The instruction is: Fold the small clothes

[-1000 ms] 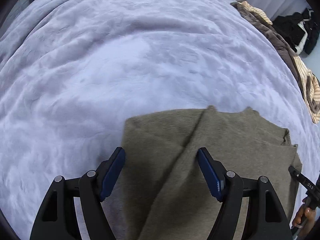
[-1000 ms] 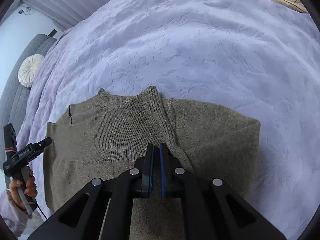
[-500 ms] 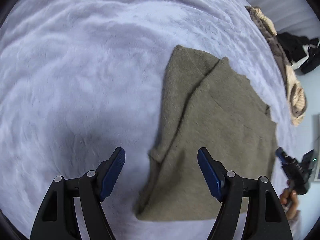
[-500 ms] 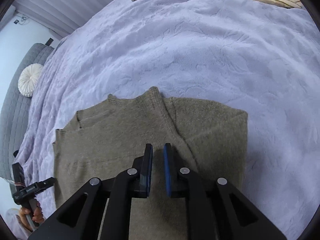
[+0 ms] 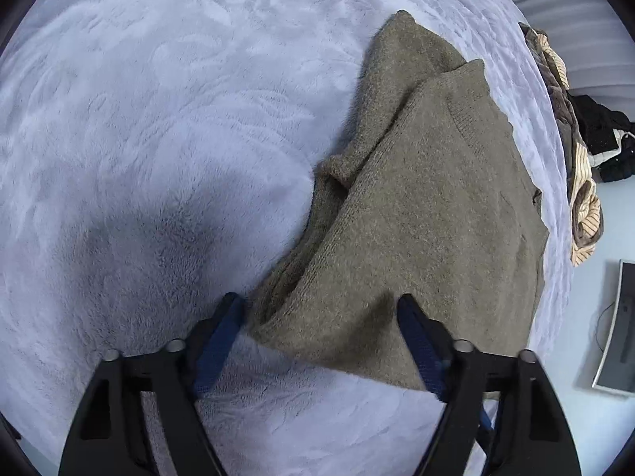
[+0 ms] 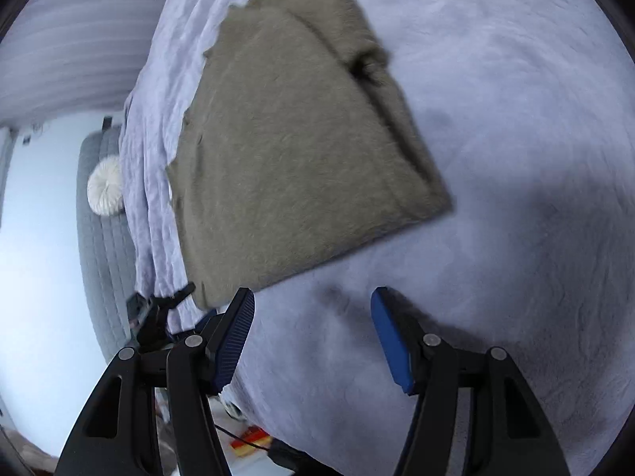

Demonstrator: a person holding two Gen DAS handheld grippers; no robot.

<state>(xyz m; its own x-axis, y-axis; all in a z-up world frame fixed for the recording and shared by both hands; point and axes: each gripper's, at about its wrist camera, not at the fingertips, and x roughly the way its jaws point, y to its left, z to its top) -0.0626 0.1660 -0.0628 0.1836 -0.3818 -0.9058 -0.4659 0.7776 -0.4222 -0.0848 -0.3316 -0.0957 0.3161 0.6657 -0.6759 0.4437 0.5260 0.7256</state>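
Observation:
An olive-brown knit sweater lies folded on the lavender bedspread. In the left wrist view its near edge sits between my left gripper's blue pads, which stand wide open and hold nothing. In the right wrist view the sweater lies ahead and to the left, blurred. My right gripper is open and empty over bare bedspread, just short of the sweater's near edge. The left gripper shows small at the sweater's left corner.
A pile of brown, striped and black clothes lies along the bed's right edge. A grey headboard with a round white cushion stands at left in the right wrist view. The floor and a flat screen lie beyond the bed edge.
My right gripper has opened, let go of the sweater and pulled back from it. My left gripper, open throughout, has swung round to the sweater's near edge. The sweater lies folded.

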